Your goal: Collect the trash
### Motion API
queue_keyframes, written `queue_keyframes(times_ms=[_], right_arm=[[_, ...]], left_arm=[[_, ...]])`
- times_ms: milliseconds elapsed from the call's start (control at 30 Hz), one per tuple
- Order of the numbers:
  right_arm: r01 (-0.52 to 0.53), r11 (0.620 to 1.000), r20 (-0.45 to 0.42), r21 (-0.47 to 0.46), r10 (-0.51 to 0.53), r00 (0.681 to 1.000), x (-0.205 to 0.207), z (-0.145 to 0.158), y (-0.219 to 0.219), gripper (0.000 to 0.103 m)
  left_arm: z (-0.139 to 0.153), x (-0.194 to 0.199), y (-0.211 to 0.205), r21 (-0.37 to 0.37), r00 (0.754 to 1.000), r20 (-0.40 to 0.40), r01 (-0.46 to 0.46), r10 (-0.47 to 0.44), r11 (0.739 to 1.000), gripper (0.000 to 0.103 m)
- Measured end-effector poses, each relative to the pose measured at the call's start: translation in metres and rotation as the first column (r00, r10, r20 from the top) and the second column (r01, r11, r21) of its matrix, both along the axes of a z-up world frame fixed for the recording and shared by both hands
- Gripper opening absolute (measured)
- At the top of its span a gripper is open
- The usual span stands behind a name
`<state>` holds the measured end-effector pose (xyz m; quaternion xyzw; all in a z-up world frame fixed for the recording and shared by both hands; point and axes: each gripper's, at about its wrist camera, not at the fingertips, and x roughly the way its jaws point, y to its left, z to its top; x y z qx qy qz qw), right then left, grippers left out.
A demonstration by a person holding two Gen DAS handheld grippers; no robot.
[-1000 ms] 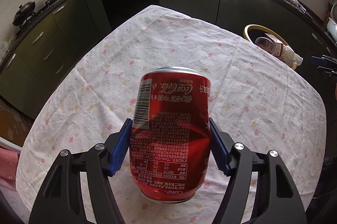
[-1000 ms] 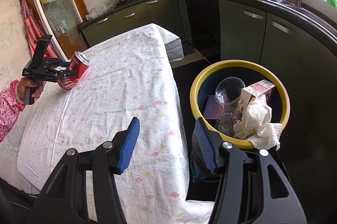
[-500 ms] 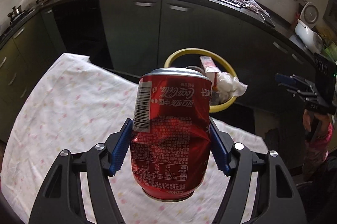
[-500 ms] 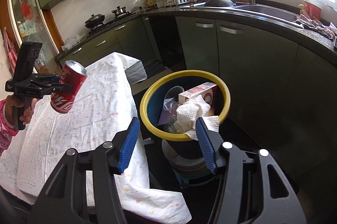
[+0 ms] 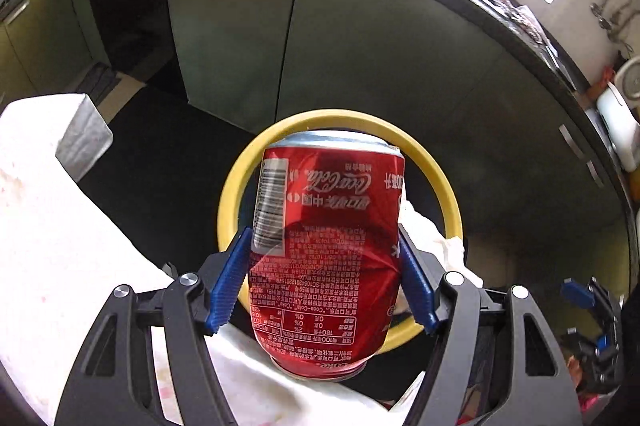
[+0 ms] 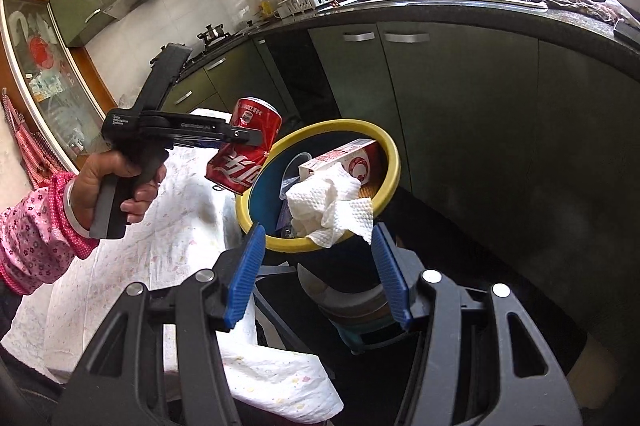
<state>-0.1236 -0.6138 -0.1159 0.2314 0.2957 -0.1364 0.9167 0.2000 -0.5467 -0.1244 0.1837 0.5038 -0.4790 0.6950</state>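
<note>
I am carrying the dented red can clenched between the left gripper pads, hanging just off the table's bin-side edge, beside the near rim of the yellow-rimmed bin. To drop it cleanly I am judging it needs to be over the open left part of the bin, since the paper towel and carton are crowding the right. The right gripper is hanging released and empty, low before the bin, clear of the path.
</note>
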Motion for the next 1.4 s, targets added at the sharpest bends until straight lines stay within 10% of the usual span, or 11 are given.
queue_keyframes(times_ms=[300, 533, 733, 900, 967, 1233, 1400], right_arm=[[-0.028, 1.000, 0.022, 0.001, 0.028, 0.999, 0.007, 0.002, 0.010, 0.057], [-0.105, 0.993, 0.006, -0.050, 0.105, 0.994, 0.021, 0.008, 0.046, 0.059], [-0.190, 0.976, 0.017, -0.110, 0.193, 0.981, 0.037, 0.019, 0.085, 0.069], [-0.222, 0.957, 0.035, -0.186, 0.233, 0.972, 0.043, 0.035, 0.116, 0.092], [-0.237, 0.951, 0.056, -0.201, 0.252, 0.966, 0.041, 0.044, 0.126, 0.096], [-0.237, 0.928, 0.065, -0.287, 0.266, 0.962, 0.030, 0.068, 0.161, 0.096], [-0.213, 0.926, 0.060, -0.313, 0.243, 0.968, 0.025, 0.071, 0.169, 0.096]], left_arm=[[-0.004, -0.001, -0.003, -0.016, 0.996, 0.025, -0.084, 0.084, 0.996, 0.086], [0.068, -0.040, 0.121, -0.242, 0.963, 0.171, -0.165, 0.210, 0.956, 0.098], [0.111, -0.097, 0.252, -0.313, 0.840, 0.354, -0.307, 0.411, 0.899, 0.098], [0.120, -0.139, 0.349, -0.315, 0.615, 0.516, -0.510, 0.596, 0.800, 0.098], [0.119, -0.148, 0.382, -0.314, 0.561, 0.521, -0.575, 0.643, 0.756, 0.098], [0.125, -0.187, 0.489, -0.364, 0.416, 0.476, -0.709, 0.775, 0.604, 0.098], [0.125, -0.206, 0.522, -0.397, 0.395, 0.433, -0.723, 0.810, 0.565, 0.098]])
